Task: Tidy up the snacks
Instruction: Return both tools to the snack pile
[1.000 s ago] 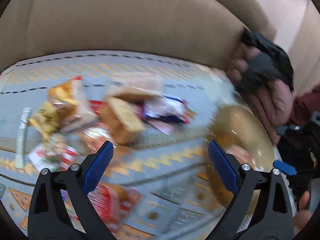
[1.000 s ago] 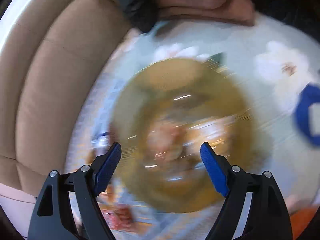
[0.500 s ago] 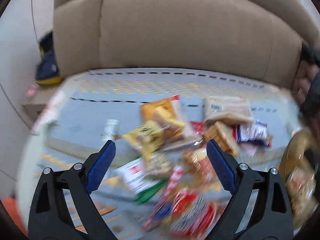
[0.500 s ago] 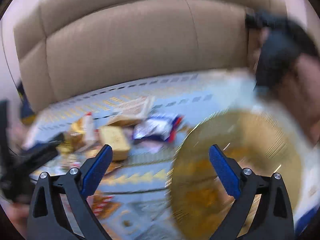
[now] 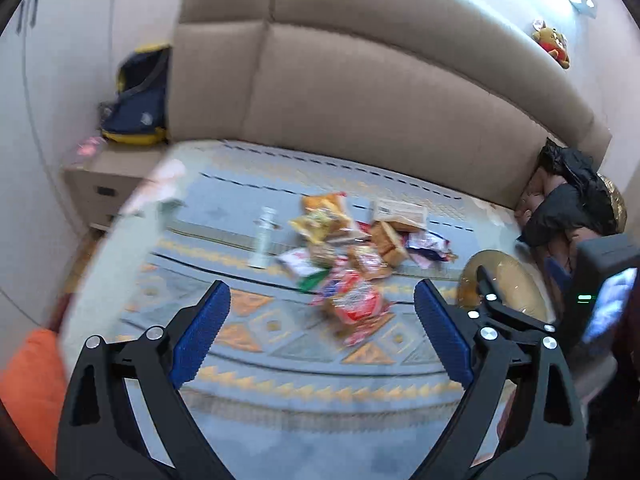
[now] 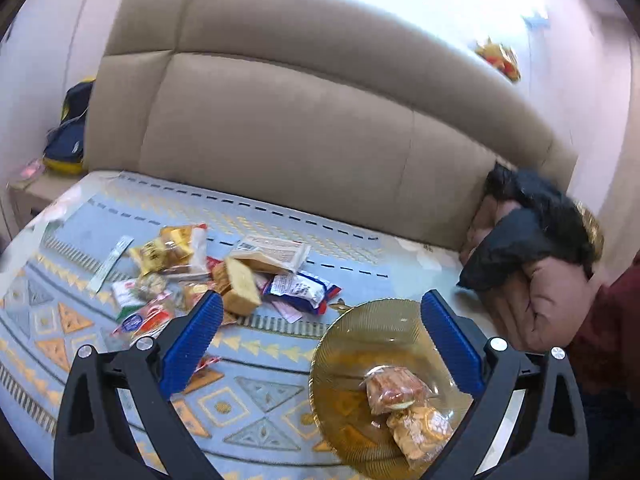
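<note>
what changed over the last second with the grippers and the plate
Both grippers pulled up and back, so more of the bed shows. The right gripper, close over the amber plate before, has rolled level; its fingers have just been opening, nothing between them. The snack pile and the plate's two packets stayed put.

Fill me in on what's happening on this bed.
A person with a two-finger tool in each hand is sorting snacks. A heap of snack packets lies on the patterned blanket, and two clear-wrapped snacks already sit in the amber glass plate. The right tool has just been opening and is empty above the plate. The left tool is open and empty too, facing the heap.
</note>
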A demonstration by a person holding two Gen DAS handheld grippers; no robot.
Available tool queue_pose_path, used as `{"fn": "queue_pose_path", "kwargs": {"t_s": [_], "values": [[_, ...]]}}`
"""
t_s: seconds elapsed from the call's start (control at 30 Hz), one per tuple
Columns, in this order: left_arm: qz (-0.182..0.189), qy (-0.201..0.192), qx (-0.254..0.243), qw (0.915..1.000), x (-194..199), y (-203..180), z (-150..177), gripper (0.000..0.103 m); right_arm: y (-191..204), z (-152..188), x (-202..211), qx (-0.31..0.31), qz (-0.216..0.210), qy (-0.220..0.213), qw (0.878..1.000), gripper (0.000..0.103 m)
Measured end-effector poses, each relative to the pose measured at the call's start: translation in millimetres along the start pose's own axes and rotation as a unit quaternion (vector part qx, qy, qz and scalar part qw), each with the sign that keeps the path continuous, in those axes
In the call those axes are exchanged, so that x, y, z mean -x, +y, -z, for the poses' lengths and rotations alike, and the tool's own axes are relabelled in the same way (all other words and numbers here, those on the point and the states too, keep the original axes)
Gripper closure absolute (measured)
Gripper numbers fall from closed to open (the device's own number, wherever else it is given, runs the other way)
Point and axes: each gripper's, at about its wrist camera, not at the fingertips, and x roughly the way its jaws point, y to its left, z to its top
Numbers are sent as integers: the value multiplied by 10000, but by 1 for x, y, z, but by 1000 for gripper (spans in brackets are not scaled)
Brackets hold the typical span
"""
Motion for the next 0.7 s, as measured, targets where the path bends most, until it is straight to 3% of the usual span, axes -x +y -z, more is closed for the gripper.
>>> {"fn": "queue_pose_path", "kwargs": {"t_s": [0.13, 0.17, 0.23, 0.33, 0.43, 0.53, 0.6, 0.7], "values": [[-610, 109, 172, 9979, 42, 30, -14, 9, 19, -4, -2, -152, 174, 1035, 9944, 5], [-570, 140, 409, 9974, 53, 39, -13, 9, 14, -3, -1, -504, 28, 1491, 9875, 5], [-396, 248, 744, 9961, 62, 51, -15, 9, -2, -1, 9, -1094, -338, 1993, 9732, 5], [-340, 364, 942, 9943, 68, 54, -13, 9, -10, -8, 34, -1235, -674, 1829, 9730, 5], [-437, 378, 867, 9946, 64, 49, -14, 7, -2, -5, 42, -926, -577, 1493, 9827, 5], [-510, 420, 747, 9950, 49, 45, -21, 7, 12, 11, 20, -478, -459, 1499, 9865, 5], [-555, 415, 737, 9949, 34, 46, -29, 7, 30, 26, 1, -29, -176, 1652, 9861, 5], [-778, 589, 873, 9914, -3, 58, -50, 7, 56, 38, -5, 707, 395, 1554, 9845, 5]]}}
